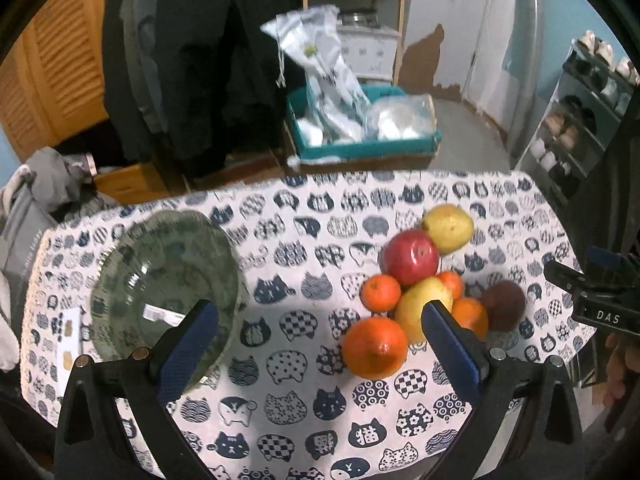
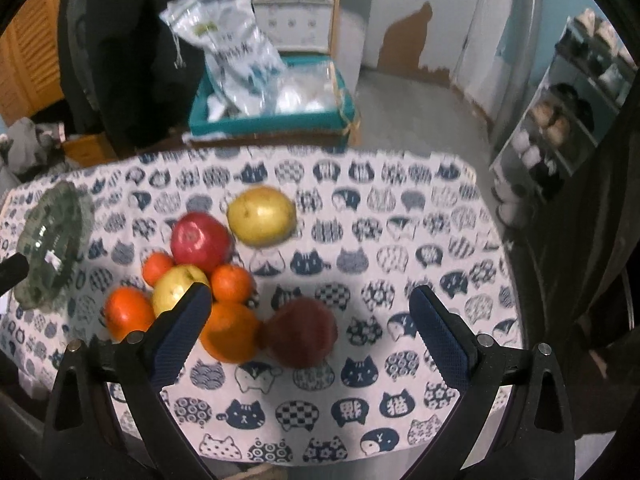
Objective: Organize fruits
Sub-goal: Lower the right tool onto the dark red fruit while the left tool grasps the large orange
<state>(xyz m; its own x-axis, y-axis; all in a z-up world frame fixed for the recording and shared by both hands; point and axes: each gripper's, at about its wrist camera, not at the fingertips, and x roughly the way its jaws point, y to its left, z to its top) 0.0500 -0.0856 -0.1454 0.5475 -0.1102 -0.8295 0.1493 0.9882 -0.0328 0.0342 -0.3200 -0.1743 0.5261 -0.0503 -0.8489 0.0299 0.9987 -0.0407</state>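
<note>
Tablecloth (image 1: 304,248) printed with navy cat faces fills the lower half of both views. In the left wrist view a green glass bowl (image 1: 168,276) sits at centre left; fruit is piled at centre right: a red apple (image 1: 412,256), a yellow pear (image 1: 448,226), oranges (image 1: 376,346) and a dark brown fruit (image 1: 504,306), too blurred to name. Left gripper (image 1: 320,320) and right gripper (image 2: 310,304) hover with jaws spread wide, holding nothing. Behind the table, at top centre, a teal box (image 1: 364,148) holds plastic bags. A shoe rack (image 1: 576,132) is cut off at the right edge. Dark coats (image 1: 200,60) hang at upper left, details lost.
</note>
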